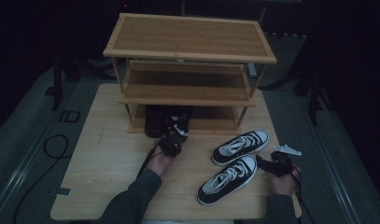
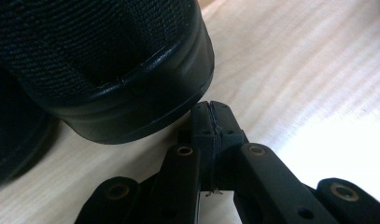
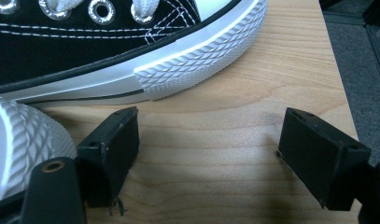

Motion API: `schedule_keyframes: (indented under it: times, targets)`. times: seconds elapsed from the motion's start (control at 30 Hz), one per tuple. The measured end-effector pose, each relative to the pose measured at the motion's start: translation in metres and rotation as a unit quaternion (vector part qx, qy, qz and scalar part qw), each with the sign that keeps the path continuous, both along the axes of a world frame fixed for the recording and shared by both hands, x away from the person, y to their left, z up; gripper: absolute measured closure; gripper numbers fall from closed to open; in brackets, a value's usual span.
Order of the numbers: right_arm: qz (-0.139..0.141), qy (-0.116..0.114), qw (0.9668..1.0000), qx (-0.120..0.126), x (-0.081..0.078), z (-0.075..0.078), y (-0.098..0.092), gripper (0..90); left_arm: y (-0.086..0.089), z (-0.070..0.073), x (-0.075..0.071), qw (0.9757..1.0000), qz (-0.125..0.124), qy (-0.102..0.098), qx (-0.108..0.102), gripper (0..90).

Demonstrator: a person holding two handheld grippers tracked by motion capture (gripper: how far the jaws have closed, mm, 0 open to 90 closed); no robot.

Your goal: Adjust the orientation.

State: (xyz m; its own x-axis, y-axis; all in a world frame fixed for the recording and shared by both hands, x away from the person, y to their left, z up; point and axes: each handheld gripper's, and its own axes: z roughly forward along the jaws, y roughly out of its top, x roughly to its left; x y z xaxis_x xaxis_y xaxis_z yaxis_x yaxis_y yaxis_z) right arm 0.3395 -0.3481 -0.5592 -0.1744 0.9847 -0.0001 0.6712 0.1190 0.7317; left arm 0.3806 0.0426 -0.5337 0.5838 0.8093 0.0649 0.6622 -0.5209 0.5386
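**Closed left gripper nudging a black shoe onto the bottom shelf**

We look down on a pale wooden table [image 1: 108, 163] with a three-tier bamboo shoe rack [image 1: 187, 51] at its far edge. Our left gripper [image 1: 174, 135] sits near the table's middle, its jaws pressed together with nothing between them (the left gripper view shows the two black pads meeting edge to edge). Directly ahead of it, at twelve o'clock, is a black shoe [image 2: 113, 70]. Its rounded rubber end lies just beyond the joined tips, very close or touching; we cannot tell which. In the high view that dark shoe [image 1: 155, 120] lies partly under the rack's lowest shelf, its long axis seeming to run from six to twelve o'clock, though the shadow there makes this hard to judge.

Our right gripper [image 1: 267, 164] rests at about four o'clock on the table, jaws spread wide and holding nothing. At its nine o'clock lie two black-and-white sneakers [image 1: 234, 163], side by side, their long axes slanting from seven toward one o'clock. The nearer sneaker's toe cap [image 3: 201, 56] shows just past the open jaws.

We judge the left hand is the nearer to the black shoe, and a straight push toward twelve o'clock would likely seat it deeper on the shelf.
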Motion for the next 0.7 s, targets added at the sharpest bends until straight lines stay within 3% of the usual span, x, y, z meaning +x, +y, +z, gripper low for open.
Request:
schedule_keyframes:
  times: [0.33,0.7]
  targets:
    - [0.0,0.0,1.0,0.0,0.0,0.0,0.0,20.2,-0.005,-0.001,0.022,1.0,0.005,0.006,-0.001,89.5]
    - [0.0,0.0,1.0,0.0,0.0,0.0,0.0,20.2,-0.003,-0.002,0.033,0.9999,0.008,0.006,-0.004,89.5]
